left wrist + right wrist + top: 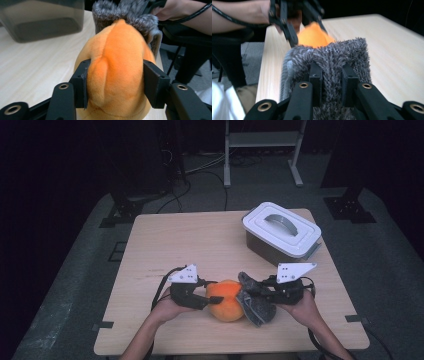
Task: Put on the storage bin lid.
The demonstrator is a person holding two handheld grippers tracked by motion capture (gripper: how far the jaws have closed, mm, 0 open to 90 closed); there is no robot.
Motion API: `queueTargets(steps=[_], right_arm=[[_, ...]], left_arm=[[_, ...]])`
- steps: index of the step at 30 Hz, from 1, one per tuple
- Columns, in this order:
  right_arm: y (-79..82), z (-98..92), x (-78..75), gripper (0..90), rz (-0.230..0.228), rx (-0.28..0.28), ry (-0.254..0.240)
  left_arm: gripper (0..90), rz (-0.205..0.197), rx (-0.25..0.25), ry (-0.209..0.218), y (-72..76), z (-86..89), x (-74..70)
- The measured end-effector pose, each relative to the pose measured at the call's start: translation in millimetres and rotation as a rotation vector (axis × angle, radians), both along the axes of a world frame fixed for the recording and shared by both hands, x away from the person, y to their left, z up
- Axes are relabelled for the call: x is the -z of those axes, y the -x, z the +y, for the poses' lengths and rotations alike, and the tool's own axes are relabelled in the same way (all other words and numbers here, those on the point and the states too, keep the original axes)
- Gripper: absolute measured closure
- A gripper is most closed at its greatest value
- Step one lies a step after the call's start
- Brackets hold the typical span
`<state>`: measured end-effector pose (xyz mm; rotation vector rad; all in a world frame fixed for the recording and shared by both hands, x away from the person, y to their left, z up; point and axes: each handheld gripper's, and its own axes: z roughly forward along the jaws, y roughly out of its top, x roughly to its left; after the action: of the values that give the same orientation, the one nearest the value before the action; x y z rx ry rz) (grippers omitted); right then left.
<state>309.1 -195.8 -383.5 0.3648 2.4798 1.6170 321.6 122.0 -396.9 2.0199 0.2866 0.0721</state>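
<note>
An orange plush toy [226,300] lies near the table's front edge, between the two hands. My left gripper [210,292] comes at it from the left and is shut on it; in the left gripper view both pads press into the orange plush [117,70]. A grey fuzzy knitted piece [256,306] lies against the toy's right side. My right gripper [252,292] is shut on that grey piece [329,62], with a fold pinched between its jaws [331,82]. Beyond the fold the orange toy [313,37] shows with the left gripper on it.
A grey box with a white handled lid [282,232] stands at the table's back right corner. The wooden table [190,245] has bare surface at the left and middle. Dark floor, cables and a metal stand lie beyond it.
</note>
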Motion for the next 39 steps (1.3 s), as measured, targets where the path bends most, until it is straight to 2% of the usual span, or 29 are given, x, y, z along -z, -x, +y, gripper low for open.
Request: queueTargets(steps=[2, 4, 6, 8, 10, 14, 17, 19, 22, 24, 25, 27, 30, 32, 35, 37, 39], right_arm=[[2.1, 5.0, -8.7, 74.3, -0.025, -0.015, -0.02], [4.7, 14.7, -14.1, 74.3, -0.053, -0.032, 0.013], [4.6, 23.6, -10.9, 74.1, -0.077, -0.041, 0.072], [3.3, 26.0, -3.7, 74.1, -0.074, -0.042, 0.09], [2.3, 23.5, 2.6, 74.1, -0.068, -0.036, 0.085], [0.9, 12.7, 13.4, 74.2, -0.036, -0.006, 0.097], [0.6, 5.0, 17.8, 74.1, -0.022, 0.018, 0.091], [1.2, 4.1, 15.9, 74.0, -0.025, 0.02, 0.093], [4.3, 6.2, 6.9, 74.1, -0.042, 0.007, 0.059], [7.3, 12.1, 0.8, 74.0, -0.056, -0.018, 0.03], [8.3, 15.8, -0.3, 73.9, -0.066, -0.025, 0.038], [8.6, 20.1, 1.5, 73.8, -0.081, -0.027, 0.058], [5.9, 17.1, 5.2, 73.9, -0.067, -0.025, 0.043], [4.7, 14.7, 8.6, 73.9, -0.062, -0.014, 0.061], [2.9, 12.4, 17.3, 73.8, -0.045, -0.001, 0.114], [2.3, 12.6, 19.2, 73.8, -0.03, -0.004, 0.108], [2.7, 14.3, 13.5, 73.8, -0.039, -0.008, 0.081]], left_arm=[[47.0, -0.001, 0.0, -0.01, 0.9, -1.7, -1.1], [47.0, 0.001, -0.005, -0.008, 0.8, -1.5, -0.8], [46.9, 0.006, -0.014, -0.007, 0.1, 0.7, -0.6], [46.7, 0.007, -0.015, -0.008, -0.7, 3.4, 0.5], [45.0, 0.009, -0.015, -0.001, -0.8, 4.3, 1.9], [29.7, 0.031, -0.003, 0.035, -3.7, 2.0, 9.6], [19.0, 0.033, 0.003, 0.025, -4.2, -2.8, 16.7], [20.9, 0.032, 0.003, 0.027, -3.4, -5.1, 17.7], [35.3, -0.004, 0.003, 0.015, -0.5, -7.0, 16.0], [39.8, -0.016, 0.003, 0.011, 1.8, -10.4, 14.4], [41.1, -0.024, 0.002, 0.004, 2.2, -10.7, 13.5], [43.0, -0.027, -0.007, 0.001, 2.4, -9.7, 12.3], [44.3, -0.016, -0.021, 0.01, 0.4, -4.7, 11.3], [44.4, -0.023, -0.038, 0.012, -1.1, -0.4, 9.2], [44.4, -0.018, -0.054, 0.022, -2.3, 6.3, 6.8], [44.4, -0.018, -0.05, 0.024, -1.6, 7.0, 7.2], [44.4, -0.027, -0.03, 0.018, -0.1, 5.1, 7.7]])
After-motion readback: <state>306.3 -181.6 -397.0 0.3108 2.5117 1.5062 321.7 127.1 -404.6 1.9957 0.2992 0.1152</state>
